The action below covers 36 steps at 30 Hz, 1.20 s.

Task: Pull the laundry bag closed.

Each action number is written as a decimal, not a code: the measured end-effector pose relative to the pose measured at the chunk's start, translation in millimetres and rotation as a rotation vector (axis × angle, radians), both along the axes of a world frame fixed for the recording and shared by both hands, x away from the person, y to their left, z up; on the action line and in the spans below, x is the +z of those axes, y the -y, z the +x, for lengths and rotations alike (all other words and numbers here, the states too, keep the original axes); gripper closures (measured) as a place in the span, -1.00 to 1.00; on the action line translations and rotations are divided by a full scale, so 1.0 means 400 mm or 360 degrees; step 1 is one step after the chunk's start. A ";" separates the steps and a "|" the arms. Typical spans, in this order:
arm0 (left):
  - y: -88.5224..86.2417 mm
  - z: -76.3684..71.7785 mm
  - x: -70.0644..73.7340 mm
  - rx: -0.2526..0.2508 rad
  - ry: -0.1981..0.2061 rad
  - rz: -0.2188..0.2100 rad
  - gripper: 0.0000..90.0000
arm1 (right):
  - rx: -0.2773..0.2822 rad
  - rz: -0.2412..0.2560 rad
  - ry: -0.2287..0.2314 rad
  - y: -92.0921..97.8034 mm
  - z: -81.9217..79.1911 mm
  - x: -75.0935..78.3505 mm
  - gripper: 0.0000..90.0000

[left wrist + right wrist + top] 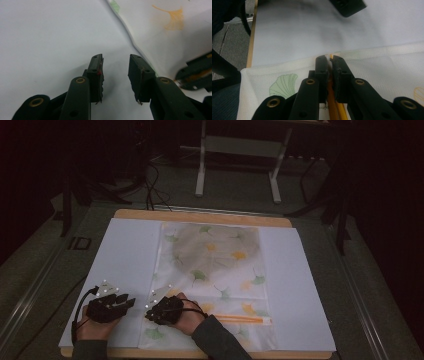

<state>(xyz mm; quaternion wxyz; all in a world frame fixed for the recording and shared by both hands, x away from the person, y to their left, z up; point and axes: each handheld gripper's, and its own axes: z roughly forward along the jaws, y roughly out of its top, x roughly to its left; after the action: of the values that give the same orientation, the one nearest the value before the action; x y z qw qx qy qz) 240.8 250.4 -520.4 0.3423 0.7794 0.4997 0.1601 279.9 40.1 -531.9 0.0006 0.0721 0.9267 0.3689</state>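
A white mesh bag [220, 280] printed with green and orange leaves lies flat on a white sheet [125, 255]. An orange zipper [242, 319] runs across the bag near its front end. A dim rounded shape [215, 247] shows through the far half. My right gripper [148, 312] sits at the bag's left front edge. In the right gripper view it [330, 60] is shut on the left end of the orange zipper [334, 105]. My left gripper [131, 301] rests just left of it and is open over the bare sheet [50, 37], beside the bag's edge [140, 47].
The sheet covers a wooden table [200, 216] whose front edge [150, 353] lies by the forearms. A white metal stand [240, 150] and cables [150, 190] are on the dark floor beyond. The sheet's right strip [295, 285] is bare.
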 end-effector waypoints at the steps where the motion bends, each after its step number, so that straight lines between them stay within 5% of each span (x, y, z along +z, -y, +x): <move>1: 0.002 -0.004 0.000 -0.0008 -0.0008 -0.0001 0.43 | 0.0001 -0.0002 0.0005 0.001 0.000 0.001 0.86; 22: 0.036 -0.065 0.002 -0.0203 -0.0154 -0.0189 0.48 | -0.0008 0.0007 0.0023 0.014 -0.001 0.016 0.86; 36: 0.058 -0.051 -0.024 -0.0321 -0.0317 -0.0295 0.42 | 0.0008 0.0017 0.0062 0.019 -0.007 0.035 0.87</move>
<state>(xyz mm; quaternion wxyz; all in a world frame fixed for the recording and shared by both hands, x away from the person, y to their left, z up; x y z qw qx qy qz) 220.3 227.1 -529.8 0.3757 0.8028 0.4629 0.0000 277.2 32.7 -517.7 0.0172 0.0627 0.9246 0.3752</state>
